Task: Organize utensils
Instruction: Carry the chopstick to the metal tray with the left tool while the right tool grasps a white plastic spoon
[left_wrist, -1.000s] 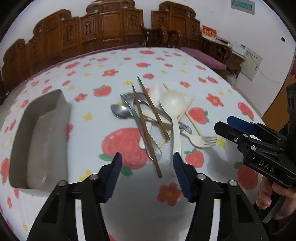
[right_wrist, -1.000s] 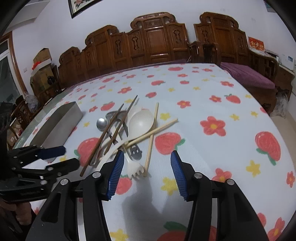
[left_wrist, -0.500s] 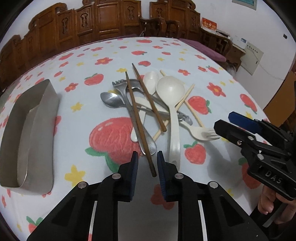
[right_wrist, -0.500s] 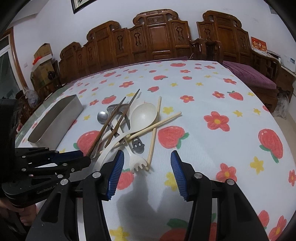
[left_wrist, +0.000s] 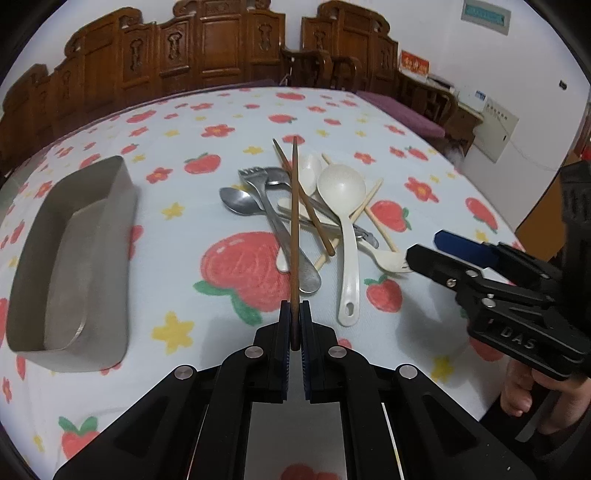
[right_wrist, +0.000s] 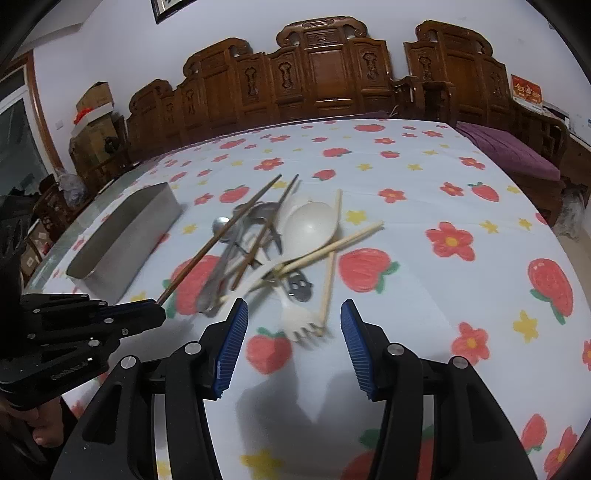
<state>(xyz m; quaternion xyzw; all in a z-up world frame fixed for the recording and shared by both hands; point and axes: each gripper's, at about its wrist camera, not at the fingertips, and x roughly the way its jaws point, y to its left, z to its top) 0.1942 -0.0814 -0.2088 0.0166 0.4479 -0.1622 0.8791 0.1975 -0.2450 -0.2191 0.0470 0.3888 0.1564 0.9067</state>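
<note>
Brown chopstick (left_wrist: 294, 221) end sits clamped in left tongs (left_wrist: 294, 328); right tongs (right_wrist: 291, 332) gape empty.

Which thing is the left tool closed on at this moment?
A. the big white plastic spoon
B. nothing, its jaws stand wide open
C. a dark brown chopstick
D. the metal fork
C: the left tool has its pads pressed on the near end of a dark brown chopstick, whose far end lies over the pile.
</note>
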